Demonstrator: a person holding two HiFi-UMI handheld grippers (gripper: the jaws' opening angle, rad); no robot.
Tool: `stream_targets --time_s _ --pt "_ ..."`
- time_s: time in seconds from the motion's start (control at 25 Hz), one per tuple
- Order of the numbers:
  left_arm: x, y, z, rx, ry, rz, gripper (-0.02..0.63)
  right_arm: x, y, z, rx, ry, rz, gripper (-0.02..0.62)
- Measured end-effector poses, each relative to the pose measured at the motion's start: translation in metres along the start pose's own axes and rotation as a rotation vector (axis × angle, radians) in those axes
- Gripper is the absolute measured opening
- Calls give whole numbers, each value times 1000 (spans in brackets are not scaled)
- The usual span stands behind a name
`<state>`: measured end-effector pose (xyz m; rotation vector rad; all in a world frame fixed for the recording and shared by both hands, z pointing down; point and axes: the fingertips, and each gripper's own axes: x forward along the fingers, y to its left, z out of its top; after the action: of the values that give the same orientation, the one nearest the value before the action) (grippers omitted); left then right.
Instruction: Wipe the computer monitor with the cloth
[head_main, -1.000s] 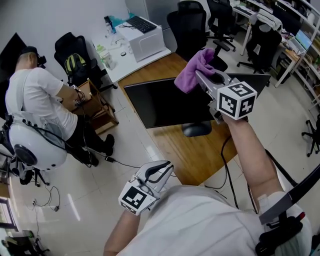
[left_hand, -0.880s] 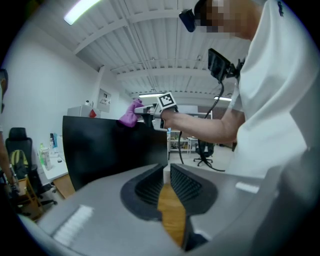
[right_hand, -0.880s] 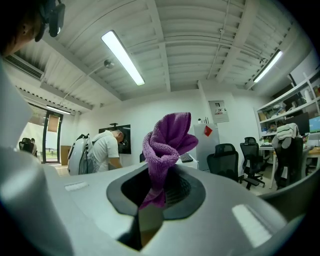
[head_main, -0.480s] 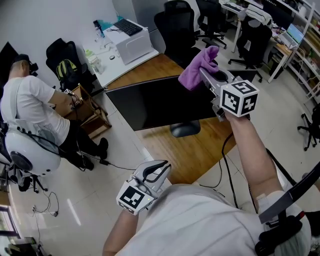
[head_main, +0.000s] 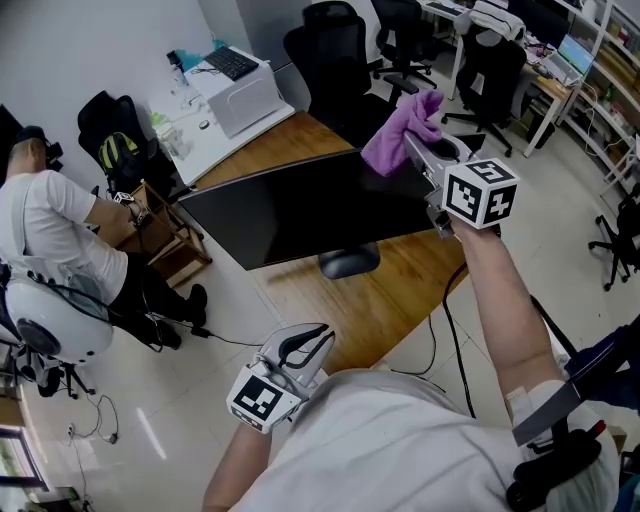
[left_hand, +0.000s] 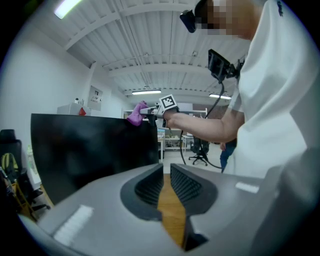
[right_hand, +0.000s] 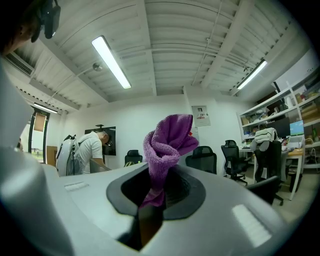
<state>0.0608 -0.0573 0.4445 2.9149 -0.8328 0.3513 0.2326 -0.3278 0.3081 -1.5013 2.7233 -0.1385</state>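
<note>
Compared with a second ago, the right gripper (head_main: 420, 148) now stands nearer to the right end of the monitor (head_main: 300, 205). Before, it was over the middle-right part of the top edge. The head view itself also turns in this time, so a part of this shift probably comes from the camera. The gripper is pinching the purple cloth (head_main: 402, 130) firmly. One bunched end stands up out of its jaws and the rest is squeezed between them. The cloth is high, at the far right corner of the monitor, and I cannot tell if it already touches the dark screen or only hangs just beside the edge. The left gripper (head_main: 310, 340) is low and near the person's body, well apart from the monitor. Its jaws are pressed almost together with only a thin slit, and nothing is between them. The monitor stands upright on the wooden bench (head_main: 380, 300). In my judgement the wiping is only at its beginning: the cloth is brought to a corner, from where a stroke across the screen can start.
</note>
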Motion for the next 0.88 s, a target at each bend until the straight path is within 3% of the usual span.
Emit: stream_targets --time_s 0.88 --pt "66 -30 -5 5 -7 -45 64 -75 -135 -15 27 -7 -174 51"
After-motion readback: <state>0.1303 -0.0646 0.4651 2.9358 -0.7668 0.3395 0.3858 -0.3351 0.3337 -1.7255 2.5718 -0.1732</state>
